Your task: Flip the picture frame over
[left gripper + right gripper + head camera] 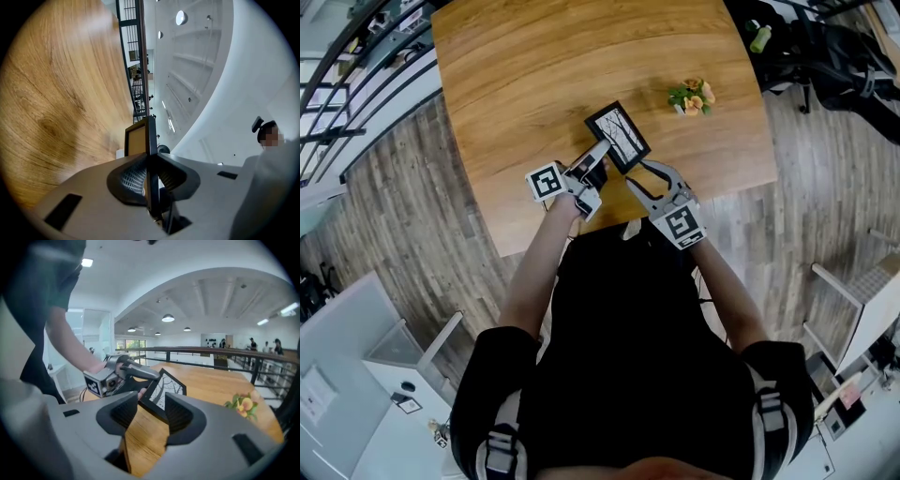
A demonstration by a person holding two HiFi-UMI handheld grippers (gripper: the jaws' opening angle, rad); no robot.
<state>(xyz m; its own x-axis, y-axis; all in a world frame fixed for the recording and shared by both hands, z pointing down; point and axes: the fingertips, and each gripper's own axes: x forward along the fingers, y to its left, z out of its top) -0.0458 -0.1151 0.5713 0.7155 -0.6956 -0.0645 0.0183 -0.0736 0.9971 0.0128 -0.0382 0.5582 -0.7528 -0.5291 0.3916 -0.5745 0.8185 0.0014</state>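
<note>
A black picture frame (617, 137) with a tree print is raised at a tilt above the wooden table (544, 66). My left gripper (598, 155) is shut on its left edge. The left gripper view shows the frame (140, 138) edge-on, with both pads of that gripper (149, 176) pressing on it. My right gripper (639, 173) is at the frame's near corner with its jaws spread wide. In the right gripper view the frame (166, 387) has its lower edge in the gap of that gripper (145, 413), and the pads do not press on it. The left gripper (124, 371) shows there too.
A small bunch of orange flowers (693, 97) lies on the table right of the frame, flowers (243, 405) also in the right gripper view. The table's near edge runs just below both grippers. A black bag (844, 56) is on the floor at the far right.
</note>
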